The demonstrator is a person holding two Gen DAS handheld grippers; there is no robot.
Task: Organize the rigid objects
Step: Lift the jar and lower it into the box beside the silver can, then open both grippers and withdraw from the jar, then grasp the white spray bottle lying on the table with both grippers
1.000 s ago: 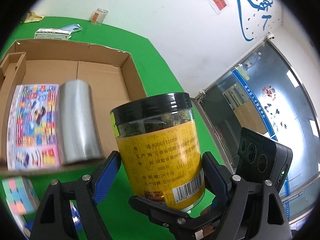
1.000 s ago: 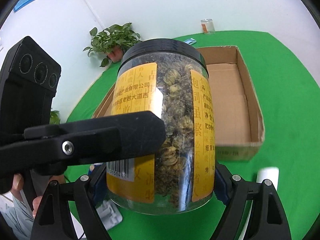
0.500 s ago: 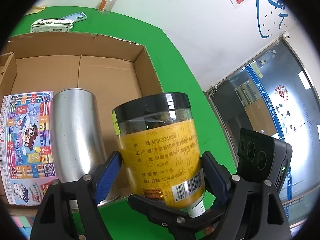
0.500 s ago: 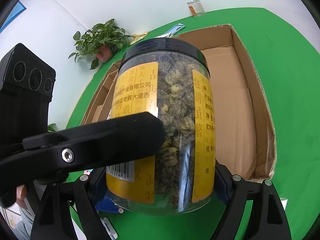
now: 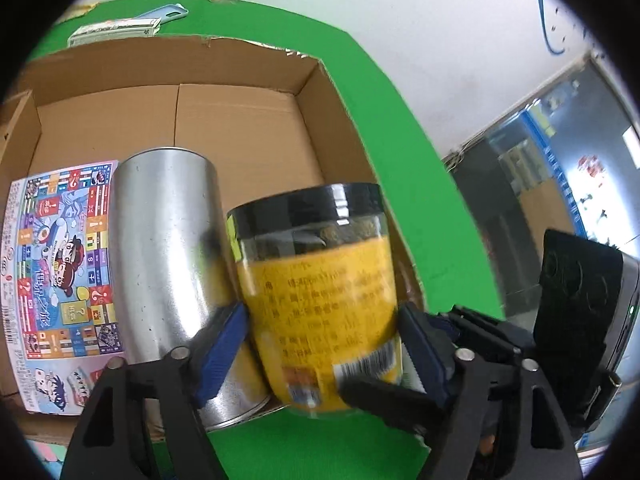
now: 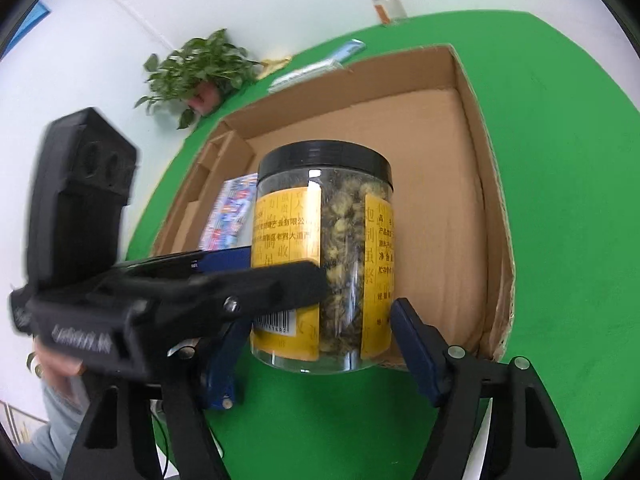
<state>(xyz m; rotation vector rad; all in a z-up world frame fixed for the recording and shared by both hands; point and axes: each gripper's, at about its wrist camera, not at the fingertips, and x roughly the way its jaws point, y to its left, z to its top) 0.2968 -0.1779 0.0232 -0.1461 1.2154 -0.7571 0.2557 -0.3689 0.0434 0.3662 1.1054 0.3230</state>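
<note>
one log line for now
object: clear yellow-labelled black-lidded jar beside silver metal can at brown cardboard box | left tool: jaws closing around jar | right tool: same

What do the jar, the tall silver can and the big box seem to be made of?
The jar looks like clear glossy plastic, since the dried flowers show through its wall, with a black ribbed lid; it could be glass. The can looks like bare brushed metal, dull grey with soft reflections. The box is brown cardboard, matte, with creased folds and rough torn edges.

Bright even light, fisheye warping, motion blur
</note>
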